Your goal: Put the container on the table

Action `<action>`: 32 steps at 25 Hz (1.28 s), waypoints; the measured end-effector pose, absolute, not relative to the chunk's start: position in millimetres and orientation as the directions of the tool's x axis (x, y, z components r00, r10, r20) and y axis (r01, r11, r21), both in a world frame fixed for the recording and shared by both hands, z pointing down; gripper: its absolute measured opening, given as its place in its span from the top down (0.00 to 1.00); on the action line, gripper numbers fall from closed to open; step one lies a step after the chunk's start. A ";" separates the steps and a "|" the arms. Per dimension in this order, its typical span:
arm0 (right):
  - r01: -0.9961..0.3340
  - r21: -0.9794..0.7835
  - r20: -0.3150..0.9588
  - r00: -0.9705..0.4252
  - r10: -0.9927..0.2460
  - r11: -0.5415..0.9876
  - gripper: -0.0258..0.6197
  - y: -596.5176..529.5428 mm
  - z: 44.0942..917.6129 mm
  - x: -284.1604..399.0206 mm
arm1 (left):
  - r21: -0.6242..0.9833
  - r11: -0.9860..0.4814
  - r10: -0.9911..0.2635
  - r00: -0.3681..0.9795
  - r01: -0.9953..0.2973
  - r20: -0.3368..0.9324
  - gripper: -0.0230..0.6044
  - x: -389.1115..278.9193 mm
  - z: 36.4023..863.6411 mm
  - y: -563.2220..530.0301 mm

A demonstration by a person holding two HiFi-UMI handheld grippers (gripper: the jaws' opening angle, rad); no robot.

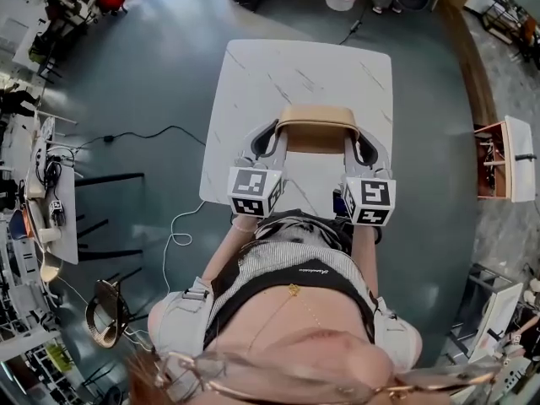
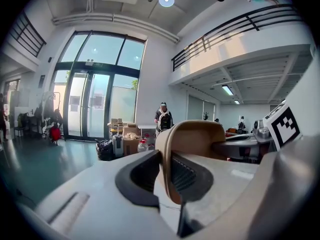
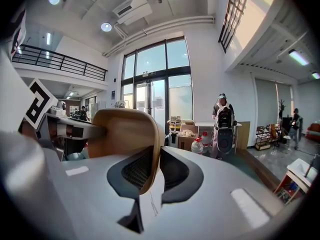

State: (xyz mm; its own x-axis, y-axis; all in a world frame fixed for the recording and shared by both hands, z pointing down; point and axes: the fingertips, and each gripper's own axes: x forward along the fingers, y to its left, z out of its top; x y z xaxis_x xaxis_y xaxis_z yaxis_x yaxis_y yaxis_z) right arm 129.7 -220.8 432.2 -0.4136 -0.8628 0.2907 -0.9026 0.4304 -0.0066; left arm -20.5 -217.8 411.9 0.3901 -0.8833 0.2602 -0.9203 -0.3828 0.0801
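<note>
A tan, shallow container (image 1: 318,127) hangs above the white marble-patterned table (image 1: 253,83), held by its two short ends. My left gripper (image 1: 272,138) is shut on the container's left wall (image 2: 167,169); the dark pads pinch the rim from both sides. My right gripper (image 1: 361,144) is shut on the right wall (image 3: 150,156) in the same way. In the left gripper view the container (image 2: 192,139) stretches away to the right, in the right gripper view the container (image 3: 120,131) runs off to the left.
The table's near edge (image 1: 221,201) lies just before the person's body. A white cable (image 1: 173,234) trails on the floor at the left. Cluttered benches (image 1: 42,201) stand far left, a small cabinet (image 1: 506,159) at the right. A person with a backpack (image 3: 223,119) stands far off.
</note>
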 end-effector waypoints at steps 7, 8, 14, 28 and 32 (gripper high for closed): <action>-0.915 -0.008 0.310 -0.386 -0.869 0.404 0.86 -226.2 436.7 103.5 | 0.091 -0.413 -0.865 0.421 -0.906 0.271 0.90 -46.6 416.3 -228.0; -0.916 -0.005 0.313 -0.383 -0.869 0.402 0.86 -226.8 436.6 100.8 | 0.092 -0.417 -0.863 0.426 -0.904 0.272 0.90 -49.3 416.1 -229.7; -0.922 0.012 0.330 -0.361 -0.872 0.387 0.86 -231.3 438.2 94.9 | 0.113 -0.443 -0.847 0.457 -0.889 0.272 0.90 -55.1 420.4 -236.3; -0.916 0.022 0.344 -0.369 -0.864 0.400 0.86 -237.1 439.1 82.5 | 0.121 -0.438 -0.847 0.454 -0.891 0.276 0.90 -67.4 422.1 -242.1; -0.915 0.022 0.350 -0.370 -0.860 0.402 0.86 -238.6 442.5 81.4 | 0.123 -0.436 -0.846 0.452 -0.892 0.282 0.90 -68.4 425.2 -243.1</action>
